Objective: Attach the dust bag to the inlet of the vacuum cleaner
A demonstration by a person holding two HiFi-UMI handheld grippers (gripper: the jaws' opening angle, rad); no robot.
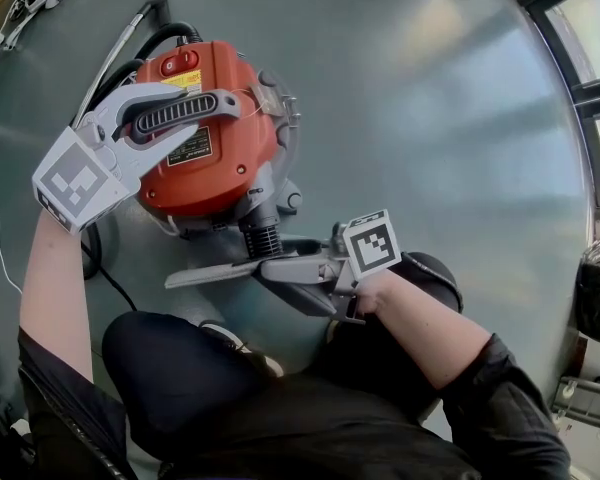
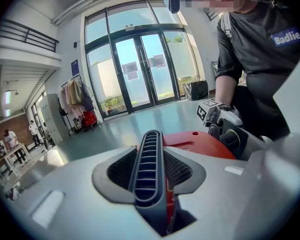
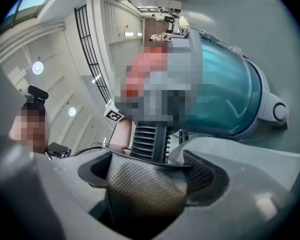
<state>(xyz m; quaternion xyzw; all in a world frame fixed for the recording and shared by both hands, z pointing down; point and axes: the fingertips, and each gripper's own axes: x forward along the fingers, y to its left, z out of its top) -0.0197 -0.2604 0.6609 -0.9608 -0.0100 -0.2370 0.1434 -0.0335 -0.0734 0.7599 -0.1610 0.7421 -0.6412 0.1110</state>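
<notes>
A red vacuum cleaner [image 1: 205, 158] lies on the grey floor in front of the kneeling person. My left gripper [image 1: 215, 118] is shut on its ribbed black handle [image 2: 147, 169], one pad on each side. My right gripper [image 1: 245, 271] comes in from the right, below the machine. It is shut on the grey mesh neck of the dust bag [image 3: 145, 189]. The neck's thin flange sits right against the ribbed black inlet [image 3: 149, 141]. Whether it is seated on the inlet I cannot tell. The teal clear bin [image 3: 225, 89] lies above and to the right of the inlet.
A black hose and metal wand [image 1: 130, 43] run off to the upper left. A black cable [image 1: 105, 268] loops by the person's knee [image 1: 170, 358]. A dark bag [image 1: 598, 288] sits at the right edge. Glass doors [image 2: 140, 69] stand far across the hall.
</notes>
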